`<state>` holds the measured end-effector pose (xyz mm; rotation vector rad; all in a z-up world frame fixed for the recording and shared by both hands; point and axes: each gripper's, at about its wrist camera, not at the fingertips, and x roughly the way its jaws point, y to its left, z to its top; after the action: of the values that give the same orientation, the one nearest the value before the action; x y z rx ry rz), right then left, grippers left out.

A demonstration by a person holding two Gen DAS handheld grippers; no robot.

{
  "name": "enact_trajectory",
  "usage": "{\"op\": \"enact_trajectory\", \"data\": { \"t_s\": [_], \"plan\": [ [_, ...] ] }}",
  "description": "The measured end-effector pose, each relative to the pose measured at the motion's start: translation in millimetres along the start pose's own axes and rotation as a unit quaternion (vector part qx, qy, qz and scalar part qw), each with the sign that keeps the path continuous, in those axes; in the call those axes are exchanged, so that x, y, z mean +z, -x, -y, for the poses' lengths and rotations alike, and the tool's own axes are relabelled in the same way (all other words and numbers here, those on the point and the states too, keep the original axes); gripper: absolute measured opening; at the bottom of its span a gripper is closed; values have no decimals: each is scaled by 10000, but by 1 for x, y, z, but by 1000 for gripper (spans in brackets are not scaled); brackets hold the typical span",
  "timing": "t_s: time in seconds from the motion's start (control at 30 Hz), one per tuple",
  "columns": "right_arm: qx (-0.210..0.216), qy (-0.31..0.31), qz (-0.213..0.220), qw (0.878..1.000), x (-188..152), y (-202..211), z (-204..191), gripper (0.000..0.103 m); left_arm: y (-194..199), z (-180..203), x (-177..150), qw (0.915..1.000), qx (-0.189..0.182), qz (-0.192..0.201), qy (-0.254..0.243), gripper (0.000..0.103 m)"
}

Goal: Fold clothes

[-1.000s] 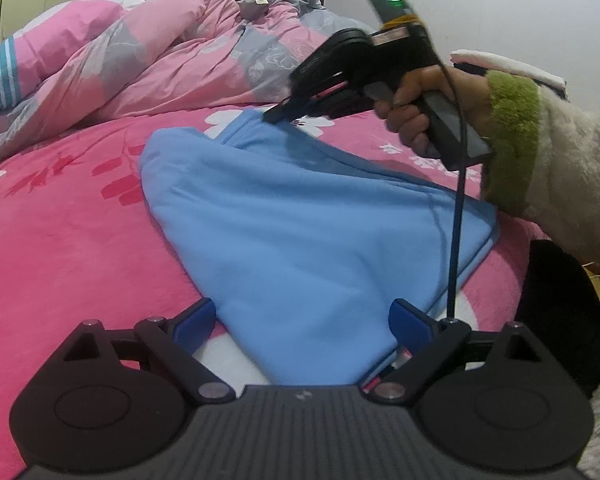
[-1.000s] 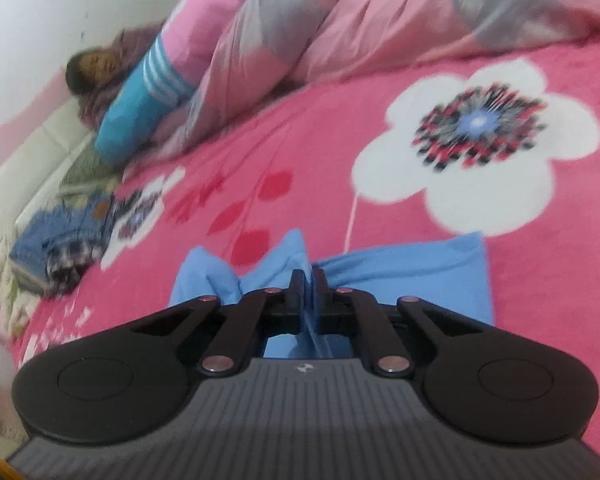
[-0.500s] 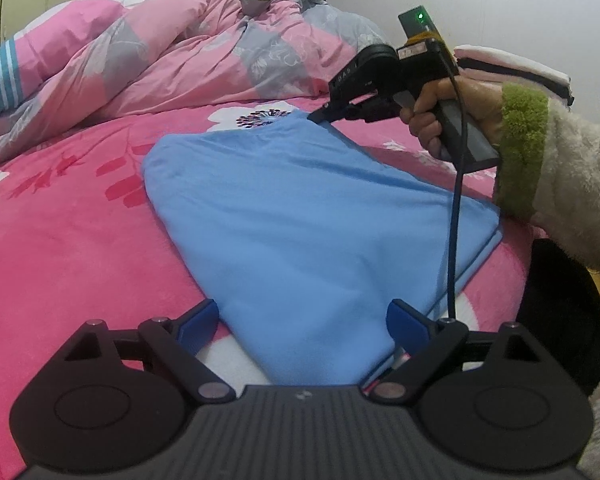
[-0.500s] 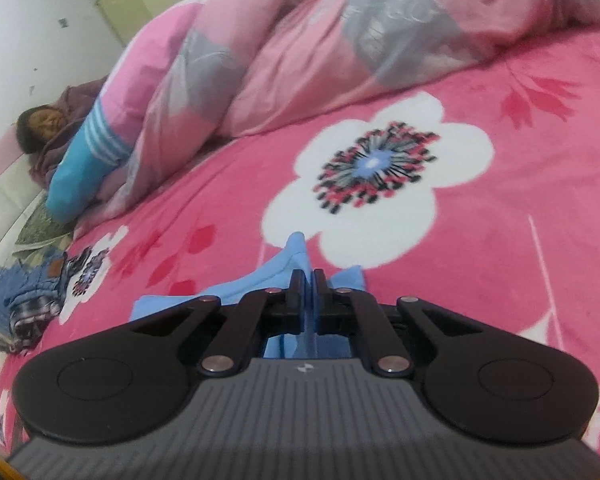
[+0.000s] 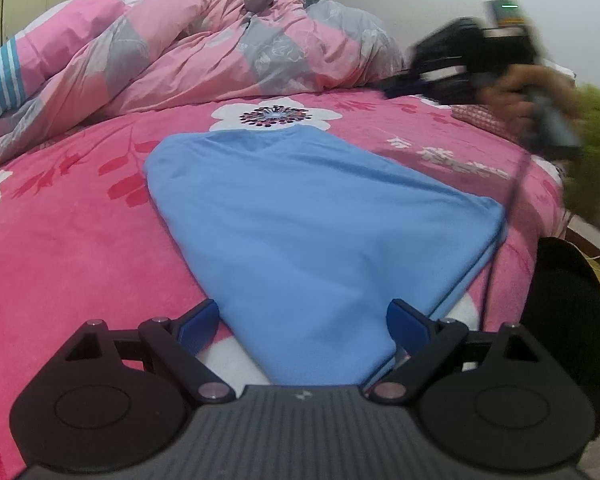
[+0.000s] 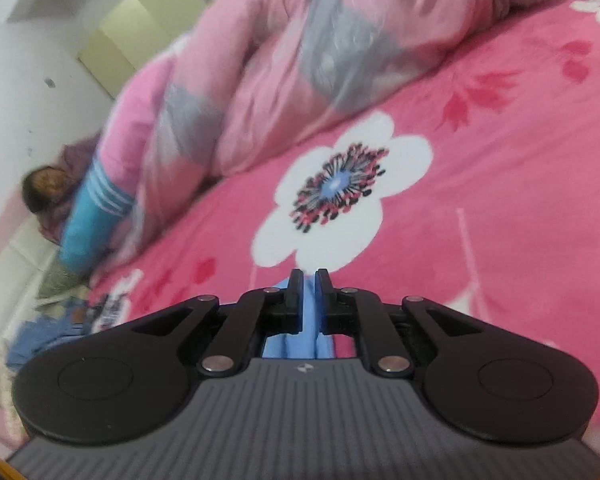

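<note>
A light blue garment [image 5: 312,216] lies flat on the pink flowered bedspread [image 5: 60,248]. Its near corner runs between the wide-apart blue fingertips of my left gripper [image 5: 304,328], which is open and not pressing it. My right gripper [image 5: 396,88] is blurred at the far right, held by a hand with a green cuff, clear of the garment's far edge. In the right wrist view the right gripper [image 6: 309,280] has its jaws just opening over a white flower, a narrow gap between them. Only a blue strip shows in that gap; no cloth hangs from it.
A rumpled pink and grey duvet [image 5: 220,48] is heaped along the far side of the bed. A person lies at the far left under it [image 6: 48,188]. Folded denim clothes [image 6: 44,332] sit by the bed's left edge. A dark object [image 5: 568,312] stands at the right edge.
The right gripper carried the garment's far corner away and to the right, spreading it flat, then let go and swung further right. The left gripper stayed still and open.
</note>
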<state>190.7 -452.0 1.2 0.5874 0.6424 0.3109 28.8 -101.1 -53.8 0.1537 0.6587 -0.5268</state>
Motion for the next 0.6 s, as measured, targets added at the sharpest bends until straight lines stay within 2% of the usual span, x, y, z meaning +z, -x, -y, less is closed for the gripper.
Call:
{"op": "enact_trajectory", "data": {
  "t_s": [0.17, 0.33, 0.6],
  "plan": [
    [218, 80, -340, 9992, -28, 51, -2, 9, 2, 0, 0, 9999, 56, -60, 103, 92],
    [140, 455, -726, 9962, -61, 40, -6, 9, 2, 2, 0, 9998, 155, -86, 118, 92],
    [138, 1206, -900, 9885, -81, 23, -16, 9, 3, 6, 0, 9996, 234, -100, 86, 92]
  ]
}}
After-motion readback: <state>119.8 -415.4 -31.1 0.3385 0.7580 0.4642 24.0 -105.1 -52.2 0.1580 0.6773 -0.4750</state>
